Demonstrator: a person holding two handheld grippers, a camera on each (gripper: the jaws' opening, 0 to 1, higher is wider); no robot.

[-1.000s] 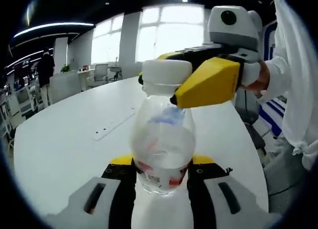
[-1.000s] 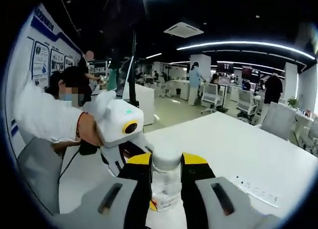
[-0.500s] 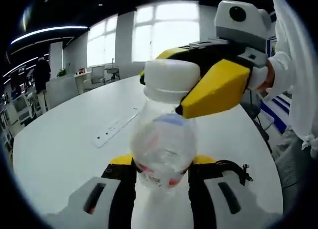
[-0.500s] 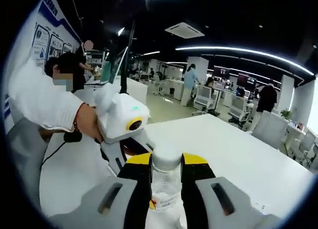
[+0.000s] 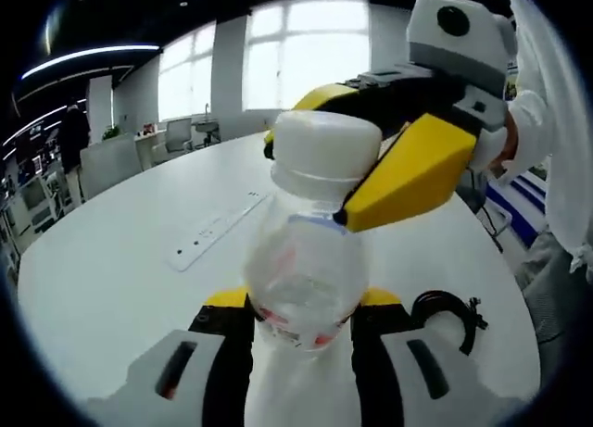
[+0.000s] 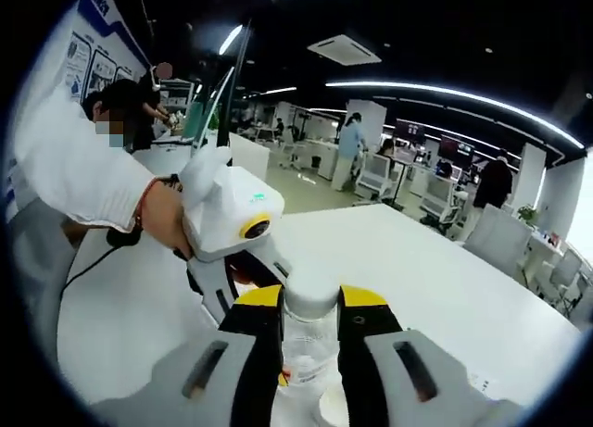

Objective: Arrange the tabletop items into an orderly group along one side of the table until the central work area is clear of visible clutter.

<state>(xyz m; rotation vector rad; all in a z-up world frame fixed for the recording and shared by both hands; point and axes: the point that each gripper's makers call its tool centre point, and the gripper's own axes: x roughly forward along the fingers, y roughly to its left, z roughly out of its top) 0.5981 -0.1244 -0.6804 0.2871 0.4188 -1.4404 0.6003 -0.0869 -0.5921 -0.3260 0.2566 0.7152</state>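
Bright windows (image 5: 306,52) behind white office desks (image 6: 324,158).

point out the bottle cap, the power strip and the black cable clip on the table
bottle cap (image 5: 326,147), left gripper view, its white side wall
power strip (image 5: 215,230), left gripper view, middle of its top
black cable clip (image 5: 448,308), left gripper view, its ring

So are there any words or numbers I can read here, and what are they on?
None can be read.
Bottle label: red and blue print, too blurred to read.
Wall posters: blue and white panels, too small to read.
The left gripper and right gripper carry no writing that shows.
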